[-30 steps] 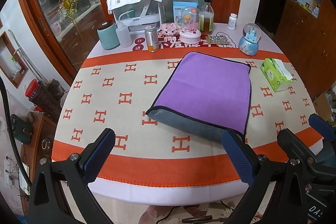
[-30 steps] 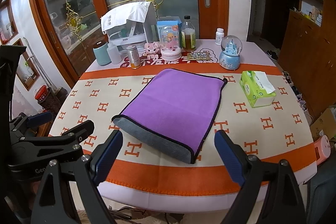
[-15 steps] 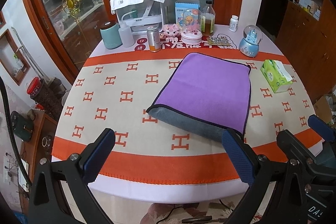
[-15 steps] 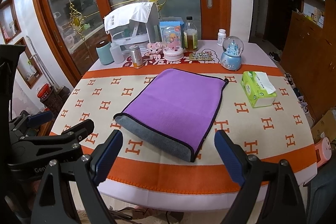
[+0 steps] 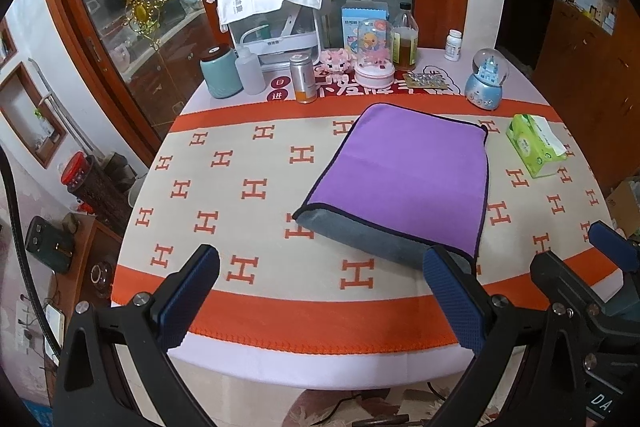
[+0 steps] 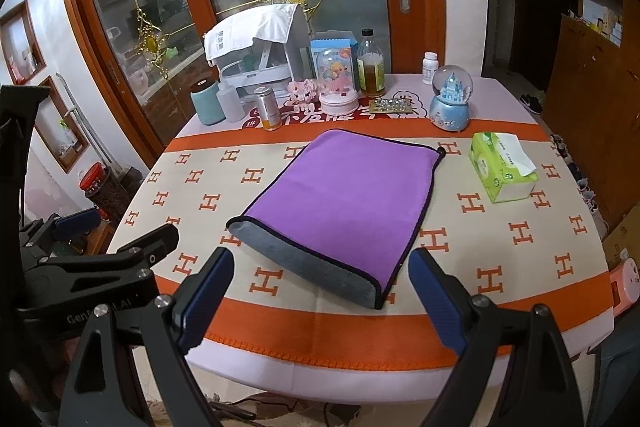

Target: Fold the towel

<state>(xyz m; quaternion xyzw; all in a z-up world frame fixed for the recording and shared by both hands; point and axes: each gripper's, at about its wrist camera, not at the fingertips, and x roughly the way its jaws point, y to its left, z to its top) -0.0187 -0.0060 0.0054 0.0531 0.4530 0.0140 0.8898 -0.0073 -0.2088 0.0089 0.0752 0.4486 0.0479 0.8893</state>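
A: What do you have on the left wrist view?

B: I see my left gripper point(image 5: 320, 291) with its blue pads spread wide, nothing between them. It hangs above the near edge of the table point(image 5: 304, 359), apart from the cloth. The right gripper point(image 5: 612, 247) shows at the right edge of this view, beside mine.

A: And the towel?

B: The towel point(image 5: 404, 171) lies flat on the orange-and-cream tablecloth point(image 5: 240, 187), right of the middle. It is folded: the purple face is up and a grey layer rolls out at the near edge, with dark piping round the border. My right-hand pad overlaps its near right corner in the picture, but I cannot tell that it touches.

A: Right wrist view?

B: My right gripper point(image 6: 320, 291) is also splayed, holding nothing, and sits above the table's near rim. The towel point(image 6: 344, 195) is straight ahead between the two fingers' lines, clear of both. The left gripper point(image 6: 100, 251) is at the left of this view, and I can't read its jaws from here.

A: Anything near the towel?

B: A green tissue pack point(image 6: 504, 167) sits just right of it, apart. A snow globe point(image 6: 450, 103) stands beyond, by the far orange band. A metal can point(image 6: 268, 109), a teal canister point(image 6: 206, 103) and a bottle of amber liquid point(image 6: 370, 67) line the far side.
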